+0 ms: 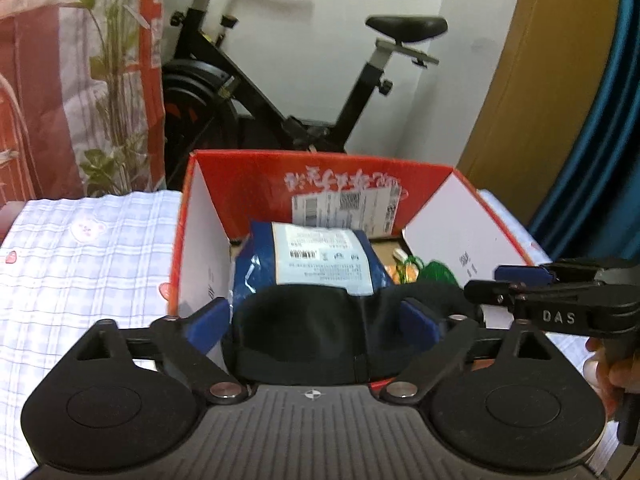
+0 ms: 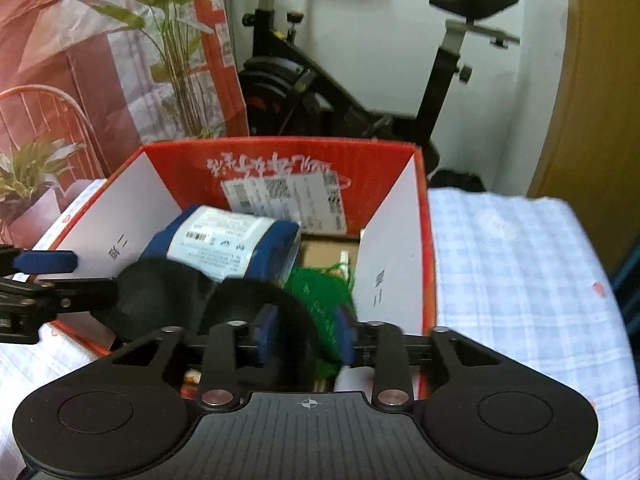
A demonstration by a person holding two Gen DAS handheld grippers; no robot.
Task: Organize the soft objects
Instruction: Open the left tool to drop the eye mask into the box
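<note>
Checked cloth (image 1: pixel 80 248), pale blue and white, covers the surface under everything and fills the left of my left view and the right of my right view. Behind it, at the top of both views, stands a black exercise bike (image 1: pixel 280 92) against a white wall.

On the cloth sits a red cardboard box (image 1: pixel 312 184) with its flaps up, white on the inside, at the centre of both frames. Inside it lies a blue packet (image 1: pixel 316 256) with a pale label, its long axis running away from me toward the far wall of the box. Right of the packet in my right view is a bunch of green netting (image 2: pixel 316 292).

Draped over the near edge of the box is a black cap (image 1: pixel 308 332), its long axis lying across the frame from left to right, crown toward the packet.

My left tongs (image 1: pixel 316 320) stand wide, one blue pad on each side of the cap and neither pressing it. My right tongs (image 2: pixel 306 336) stand narrower, part open, with the cap's right end and some netting between the pads; I see no squeeze there.
</note>
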